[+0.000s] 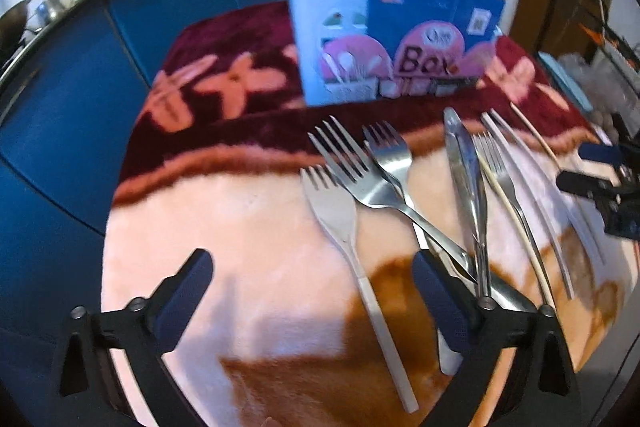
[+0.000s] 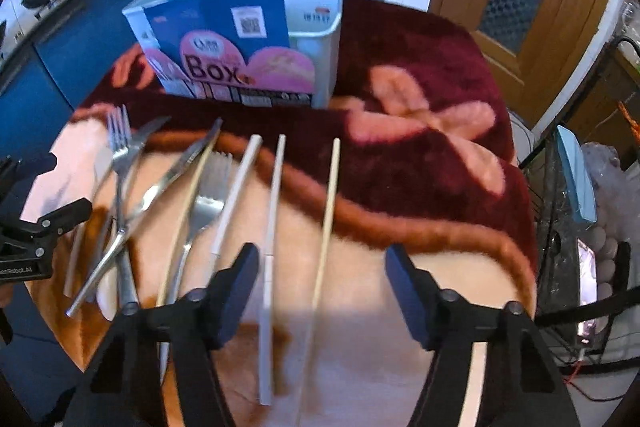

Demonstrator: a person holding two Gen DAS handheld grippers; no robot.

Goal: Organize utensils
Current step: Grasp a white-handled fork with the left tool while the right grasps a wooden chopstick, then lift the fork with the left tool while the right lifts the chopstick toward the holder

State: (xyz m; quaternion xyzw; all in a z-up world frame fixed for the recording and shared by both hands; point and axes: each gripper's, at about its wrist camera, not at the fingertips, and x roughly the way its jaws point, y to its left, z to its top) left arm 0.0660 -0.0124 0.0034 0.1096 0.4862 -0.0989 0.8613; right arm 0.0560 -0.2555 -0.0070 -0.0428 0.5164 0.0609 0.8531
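both fingers spread, gripping nothing; blue box holds upright cards.

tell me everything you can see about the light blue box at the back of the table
The light blue box looks like plastic, an open-topped rectangular holder with thin walls. It stands upright on the dark red part of the plush cloth, beyond the laid-out cutlery, touching none of it. A printed card, dark blue above and pink below with "Box" on it, covers much of its front. What it holds cannot be seen. Neither gripper touches it.
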